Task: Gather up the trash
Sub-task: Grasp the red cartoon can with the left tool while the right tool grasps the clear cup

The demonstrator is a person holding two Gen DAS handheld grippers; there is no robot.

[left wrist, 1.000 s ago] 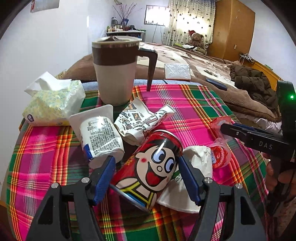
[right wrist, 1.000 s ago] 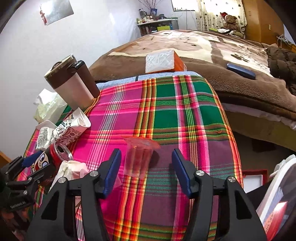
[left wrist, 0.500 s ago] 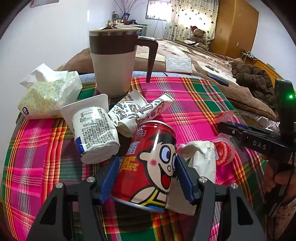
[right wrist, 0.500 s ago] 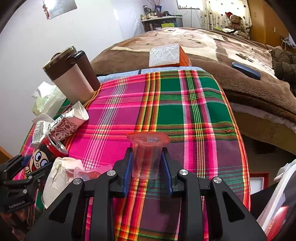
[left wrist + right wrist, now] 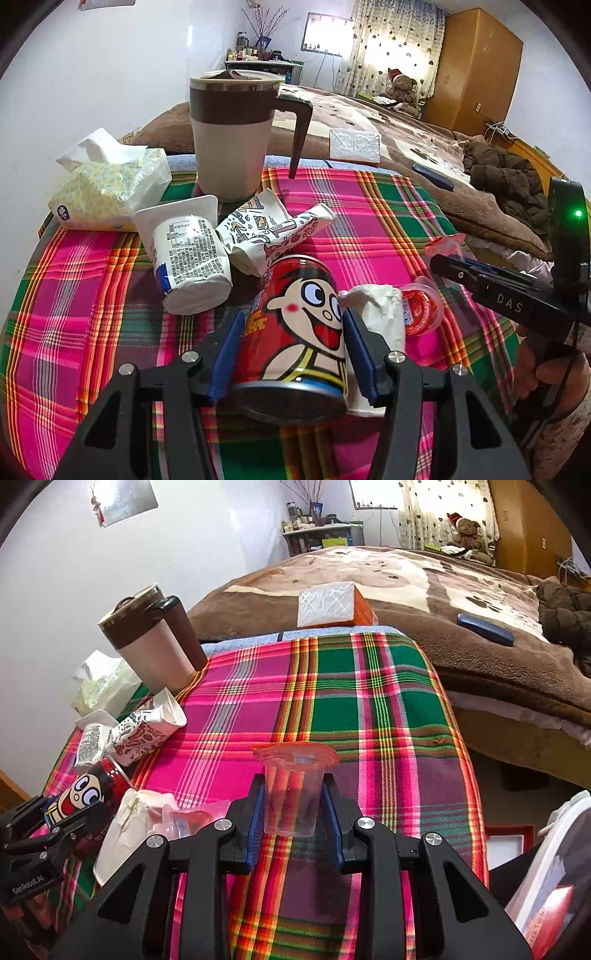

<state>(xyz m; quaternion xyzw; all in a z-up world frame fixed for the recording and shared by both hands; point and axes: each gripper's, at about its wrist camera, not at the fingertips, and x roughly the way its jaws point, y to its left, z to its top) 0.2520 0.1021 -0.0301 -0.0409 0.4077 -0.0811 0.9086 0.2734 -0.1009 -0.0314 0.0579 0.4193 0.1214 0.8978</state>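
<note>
The left tongs (image 5: 291, 354) are closing on a red can (image 5: 295, 332) printed with a cartoon face, blue pads at both its sides, the can tipped up off the plaid worktop (image 5: 92, 314). The right tongs (image 5: 293, 823), marked "DAS" on the side, are clenched on a clear plastic cup (image 5: 291, 794) with a red rim. Around the can lie a white tub (image 5: 192, 258) with small print too fine to read, a crushed patterned carton (image 5: 273, 236), crumpled paper (image 5: 376, 314) and a red jelly cup (image 5: 421, 310); behind stand a brown-banded mug (image 5: 232, 136) and a tissue pack (image 5: 107, 184).
</note>
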